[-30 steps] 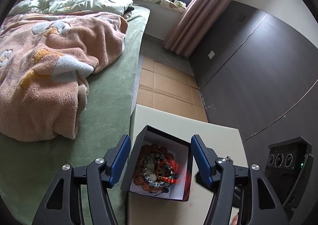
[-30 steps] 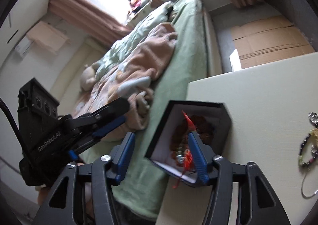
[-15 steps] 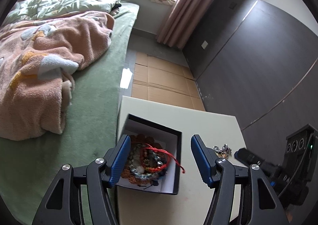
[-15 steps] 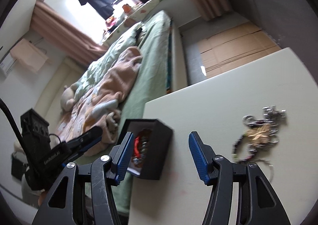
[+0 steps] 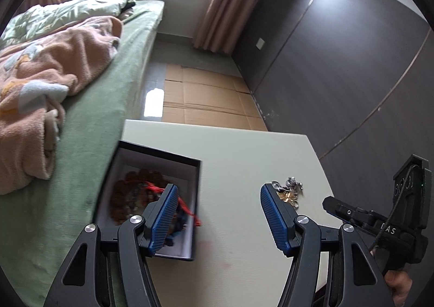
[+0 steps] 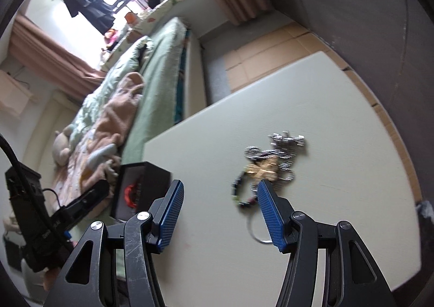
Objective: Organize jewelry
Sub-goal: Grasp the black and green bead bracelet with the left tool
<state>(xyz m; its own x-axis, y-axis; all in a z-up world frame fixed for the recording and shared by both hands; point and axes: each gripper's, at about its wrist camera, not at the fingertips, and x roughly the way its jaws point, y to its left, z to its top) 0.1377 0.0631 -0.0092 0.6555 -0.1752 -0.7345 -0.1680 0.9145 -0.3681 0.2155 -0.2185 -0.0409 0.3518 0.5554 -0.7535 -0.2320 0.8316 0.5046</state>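
The jaws of the left gripper [image 5: 218,208] and the right gripper [image 6: 218,205] are held apart, with nothing gripped. A tangled pile of jewelry [image 6: 267,168], silver, gold and dark-beaded, is seen on the pale table [image 6: 339,198]. Beaded bracelets and a red cord [image 5: 153,188] are heaped in the black box [image 5: 160,156].

Two handheld tongs, left tongs [image 5: 218,214] and right tongs [image 6: 218,212], with black angular arms, silver round screws, ribbed blue pads [image 5: 274,218], and a black cable.
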